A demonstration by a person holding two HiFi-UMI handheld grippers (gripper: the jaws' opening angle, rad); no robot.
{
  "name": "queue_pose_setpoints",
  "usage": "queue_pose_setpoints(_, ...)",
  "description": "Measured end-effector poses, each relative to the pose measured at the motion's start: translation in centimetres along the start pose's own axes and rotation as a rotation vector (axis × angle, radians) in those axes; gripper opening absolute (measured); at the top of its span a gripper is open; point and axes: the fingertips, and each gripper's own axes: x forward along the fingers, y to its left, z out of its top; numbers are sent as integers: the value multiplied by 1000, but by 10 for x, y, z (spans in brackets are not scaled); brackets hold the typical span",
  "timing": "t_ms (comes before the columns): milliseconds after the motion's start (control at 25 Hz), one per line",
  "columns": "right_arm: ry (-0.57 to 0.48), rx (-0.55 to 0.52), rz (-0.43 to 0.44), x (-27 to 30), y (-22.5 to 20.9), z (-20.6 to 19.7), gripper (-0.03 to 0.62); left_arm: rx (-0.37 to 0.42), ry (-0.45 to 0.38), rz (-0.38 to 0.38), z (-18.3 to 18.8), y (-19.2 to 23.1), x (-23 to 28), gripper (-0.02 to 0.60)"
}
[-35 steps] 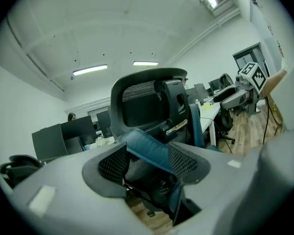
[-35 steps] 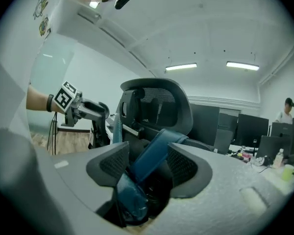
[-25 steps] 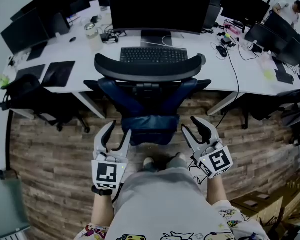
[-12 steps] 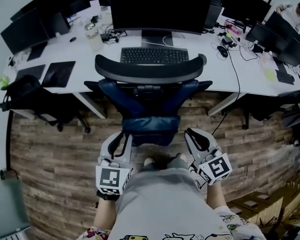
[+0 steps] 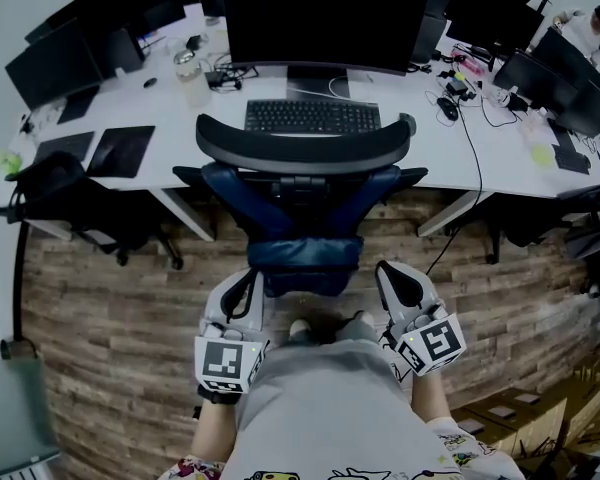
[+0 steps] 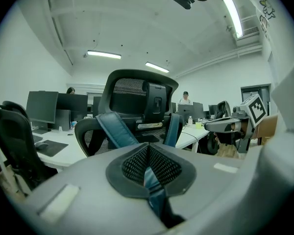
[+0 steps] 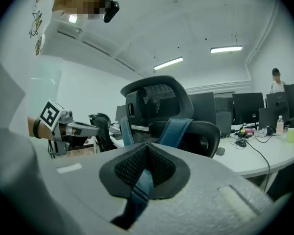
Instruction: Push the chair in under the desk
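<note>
The black office chair (image 5: 305, 146) with blue back struts (image 5: 298, 196) stands right in front of me, its curved top rail level with the white desk's edge (image 5: 450, 153). My left gripper (image 5: 242, 286) hangs low at the chair back's left side with its jaws shut and nothing between them. On the other side my right gripper (image 5: 394, 273) is likewise shut and empty. Neither touches the chair. From the left gripper view, the chair (image 6: 137, 102) rises beyond the closed left gripper (image 6: 148, 156). The right gripper view shows the chair (image 7: 161, 104) past the closed right gripper (image 7: 146, 156).
A keyboard (image 5: 312, 118) and a large monitor (image 5: 320, 18) sit on the desk behind the chair. Another black chair (image 5: 70, 193) stands at the left. Cables (image 5: 470, 158) hang off the desk at the right. Cardboard boxes (image 5: 520, 418) lie on the wooden floor.
Both grippers have closed their jaws from wide open. They have also drawn slightly back toward my body. The chair has not moved.
</note>
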Motion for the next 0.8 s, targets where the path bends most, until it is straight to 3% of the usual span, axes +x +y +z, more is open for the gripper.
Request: queue_pose_setpoints(800, -20, 12, 30, 3, 6, 4, 2, 42, -29, 2, 8, -2, -2, 11)
